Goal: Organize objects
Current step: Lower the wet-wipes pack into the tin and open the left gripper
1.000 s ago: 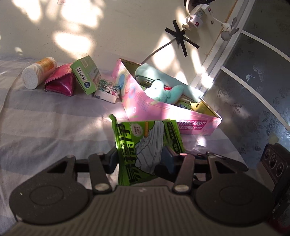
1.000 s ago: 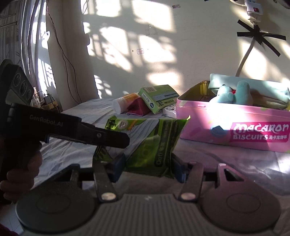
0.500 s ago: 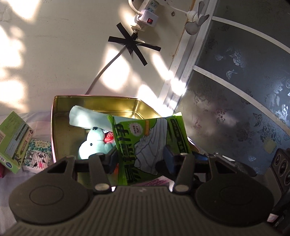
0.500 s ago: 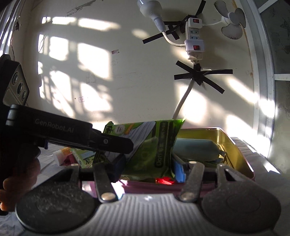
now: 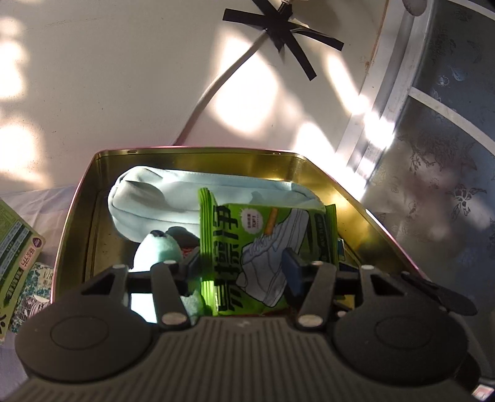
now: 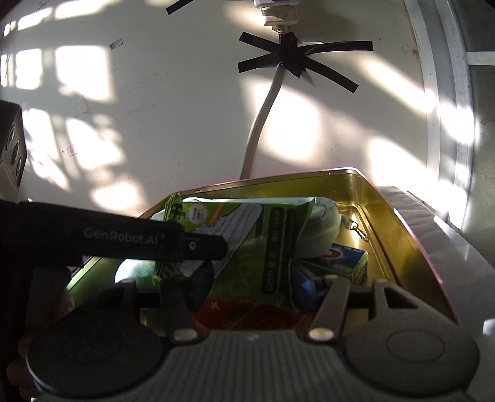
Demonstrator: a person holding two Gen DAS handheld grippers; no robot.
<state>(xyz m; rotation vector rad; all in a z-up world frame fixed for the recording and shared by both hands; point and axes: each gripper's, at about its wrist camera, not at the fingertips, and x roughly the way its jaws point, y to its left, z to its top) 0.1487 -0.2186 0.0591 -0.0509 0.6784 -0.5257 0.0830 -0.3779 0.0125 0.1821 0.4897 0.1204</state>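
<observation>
A green packet [image 5: 266, 247] with a white shoe printed on it is held upright between both grippers, inside the open gold-lined pink tin [image 5: 191, 154]. My left gripper [image 5: 241, 266] is shut on the green packet. My right gripper [image 6: 250, 278] is shut on the same packet [image 6: 247, 247]. The tin [image 6: 402, 216] also holds a pale blue pouch [image 5: 173, 198], a teal plush toy [image 5: 157, 250] and a small blue and white box [image 6: 340, 259]. The left gripper's black body [image 6: 108, 238] crosses the right wrist view.
A green box [image 5: 15, 253] and a small patterned box [image 5: 37, 284] lie left of the tin on the cloth. A white wall with a taped cable [image 5: 278, 27] stands right behind the tin. A dark patterned panel [image 5: 448, 154] is to the right.
Both grippers carried the green packet from above the cloth forward over the tin and lowered it inside among the pouch and plush toy.
</observation>
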